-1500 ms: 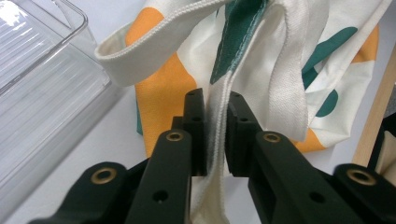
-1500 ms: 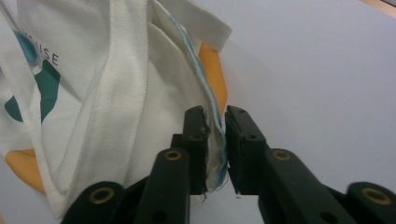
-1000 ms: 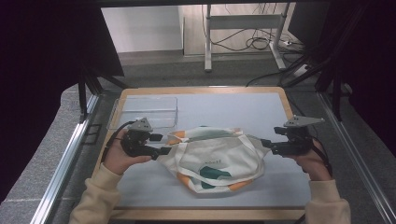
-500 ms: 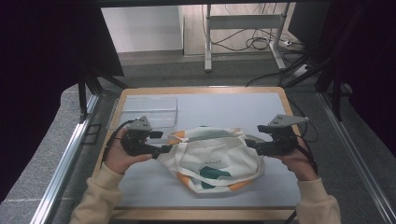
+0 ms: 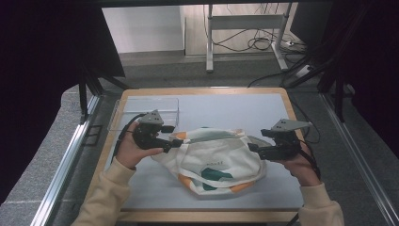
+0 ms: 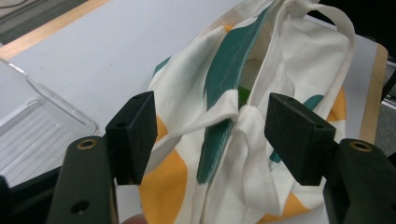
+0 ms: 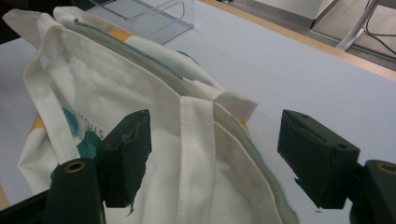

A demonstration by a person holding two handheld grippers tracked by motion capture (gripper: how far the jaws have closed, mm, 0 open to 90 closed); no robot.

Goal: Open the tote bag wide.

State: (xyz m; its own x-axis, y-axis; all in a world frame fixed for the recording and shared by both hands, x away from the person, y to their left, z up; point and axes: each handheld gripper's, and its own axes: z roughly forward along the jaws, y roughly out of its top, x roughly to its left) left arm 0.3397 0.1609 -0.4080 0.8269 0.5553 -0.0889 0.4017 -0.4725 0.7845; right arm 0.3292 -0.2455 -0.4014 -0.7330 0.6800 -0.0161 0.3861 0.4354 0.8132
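From the high view we see the cloth bag (image 5: 214,160) lying at the middle of the counter (image 5: 221,106), the left gripper (image 5: 175,142) at its left end, the right gripper (image 5: 250,148) at its right end, and a clear tray (image 5: 141,110) just behind the bag's left end. In the left gripper view we find the fingers (image 6: 133,135) spread wide and holding nothing, the bag's knotted strap (image 6: 245,116) between them. In the right gripper view we find the fingers (image 7: 126,156) likewise wide apart and empty, the bag's flat strap (image 7: 196,154) running between them.
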